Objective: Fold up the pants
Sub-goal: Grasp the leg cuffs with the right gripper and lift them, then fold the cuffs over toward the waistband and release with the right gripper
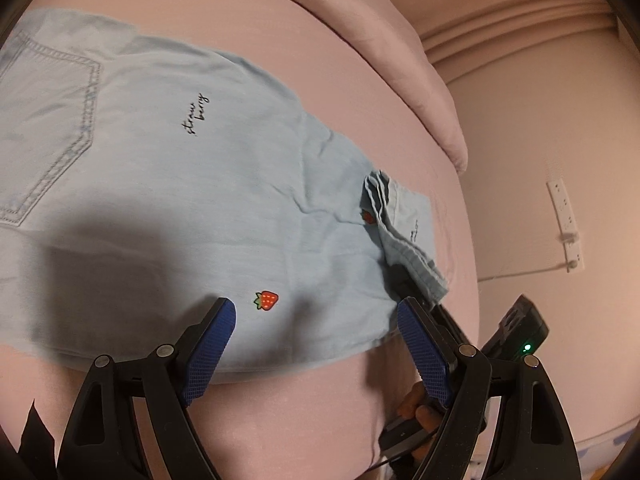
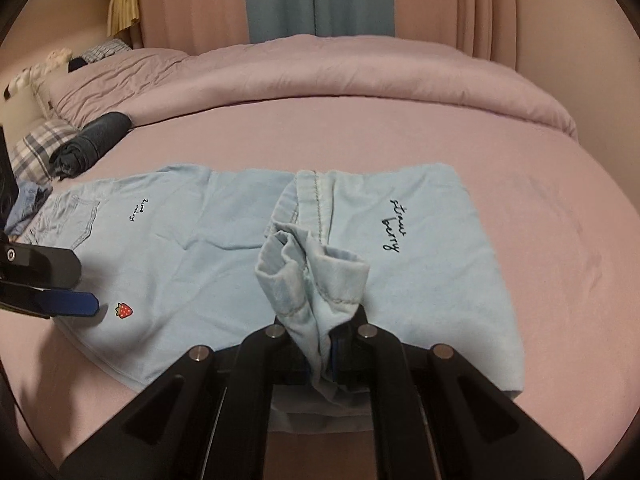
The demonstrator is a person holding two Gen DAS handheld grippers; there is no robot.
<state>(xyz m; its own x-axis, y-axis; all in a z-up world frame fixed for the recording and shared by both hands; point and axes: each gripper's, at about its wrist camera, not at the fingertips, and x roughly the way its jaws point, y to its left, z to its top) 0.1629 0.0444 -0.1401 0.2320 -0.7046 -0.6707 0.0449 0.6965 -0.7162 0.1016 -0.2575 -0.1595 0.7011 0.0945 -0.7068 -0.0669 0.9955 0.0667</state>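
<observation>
Light blue pants (image 2: pixel 192 240) lie flat on a pink bed (image 2: pixel 560 240), their hem end clenched in the right gripper (image 2: pixel 324 344) mid-fold, while the left gripper (image 1: pixel 316 316) hovers released over the near edge, likely needing to pin the cloth next

The left gripper (image 1: pixel 316 316) hangs angled downward, its blue-padded jaws spread wide with nothing between them. The right gripper (image 2: pixel 324 340), also tilted down, has its jaws clamped tight on a bunched hem of the pants (image 2: pixel 320 280).
</observation>
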